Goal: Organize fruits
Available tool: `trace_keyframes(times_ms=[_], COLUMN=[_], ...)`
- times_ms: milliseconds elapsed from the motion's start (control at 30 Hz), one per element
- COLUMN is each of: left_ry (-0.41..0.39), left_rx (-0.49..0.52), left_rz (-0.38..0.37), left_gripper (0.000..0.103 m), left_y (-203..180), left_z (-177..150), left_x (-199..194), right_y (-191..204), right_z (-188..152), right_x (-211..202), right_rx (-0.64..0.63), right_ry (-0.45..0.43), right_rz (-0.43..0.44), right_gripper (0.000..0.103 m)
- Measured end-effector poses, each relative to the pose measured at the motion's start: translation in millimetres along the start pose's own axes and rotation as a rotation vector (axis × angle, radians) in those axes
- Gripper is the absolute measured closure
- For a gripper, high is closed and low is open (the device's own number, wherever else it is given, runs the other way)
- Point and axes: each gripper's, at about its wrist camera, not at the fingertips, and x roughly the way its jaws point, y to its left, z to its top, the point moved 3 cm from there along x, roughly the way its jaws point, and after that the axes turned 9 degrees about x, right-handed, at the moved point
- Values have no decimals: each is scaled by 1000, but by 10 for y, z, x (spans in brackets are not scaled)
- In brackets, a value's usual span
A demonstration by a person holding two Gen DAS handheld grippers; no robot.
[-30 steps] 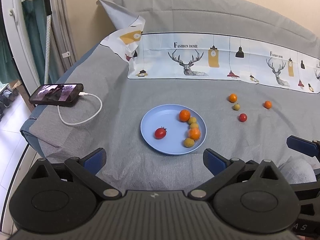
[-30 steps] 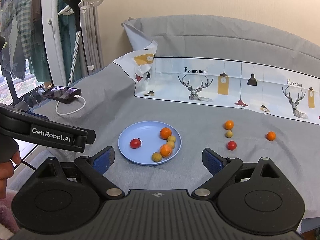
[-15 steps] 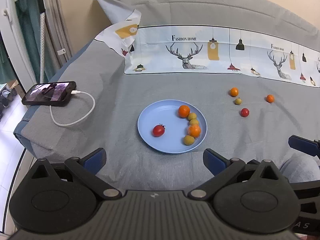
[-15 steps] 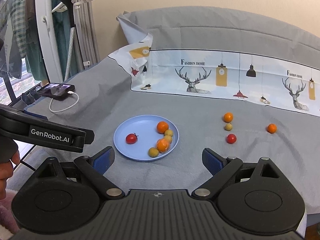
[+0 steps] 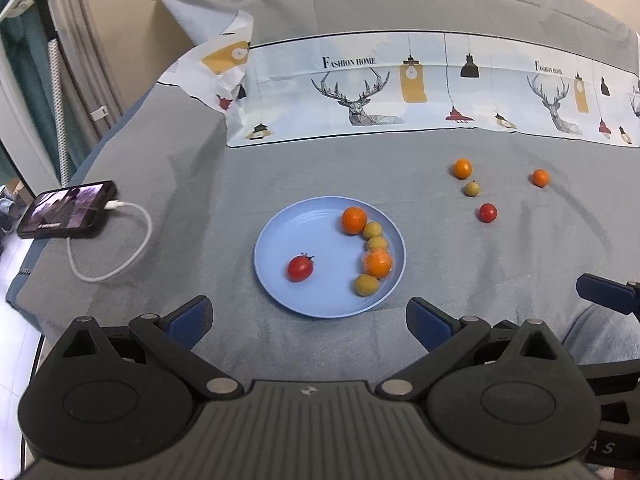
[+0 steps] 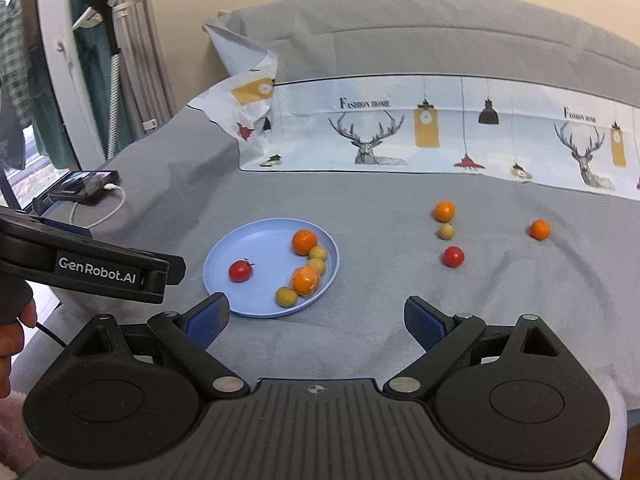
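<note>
A blue plate [image 5: 280, 280] [image 6: 224, 256] lies on the grey bed cover with a red tomato [image 5: 300, 268], two oranges and three yellow-green fruits along its right side. Right of it on the cover lie two oranges [image 5: 463, 168] [image 5: 540, 178], a yellow-green fruit [image 5: 472, 189] and a red tomato [image 5: 488, 213] [image 6: 453, 257]. My left gripper [image 5: 308, 320] is open and empty just short of the plate's near rim. My right gripper [image 6: 316, 318] is open and empty, near the plate's right front.
A black phone [image 5: 68, 210] with a white charging cable [image 5: 120, 256] lies at the bed's left edge. A printed deer-pattern cloth [image 5: 400, 96] covers the back. A clothes rack [image 6: 108, 40] stands left of the bed. The left gripper's body [image 6: 100, 268] shows in the right wrist view.
Both grippers have moved forward towards the plate and the fruits, which look larger now. Both stay open. No fruit has moved.
</note>
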Motion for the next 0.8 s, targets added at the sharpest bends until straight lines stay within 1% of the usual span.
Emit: trace_keyframes(times_ms=[267,467,567,633,800], left_ry=[42,63,71,77,109], left_rx=[41,72,99,122,183], left_rz=[-36,-74,-97,-109,-149], left_gripper=[0,0,0,0,0], left_y=[-258,-526,-713,-846,-1233], left_z=[209,470,645,753,1033], left_x=[258,524,698,819,1243], right_y=[-322,-661,-901,-1101,-1685], right_z=[26,96,162,205,275], right_x=[179,353,452,542,839], right_rx=[94,164,191,211,268], right_ry=[21,27,7,-8,-21], right_rz=[-35,-93,-149,-202,-314], right_gripper=[8,8,8,8,8])
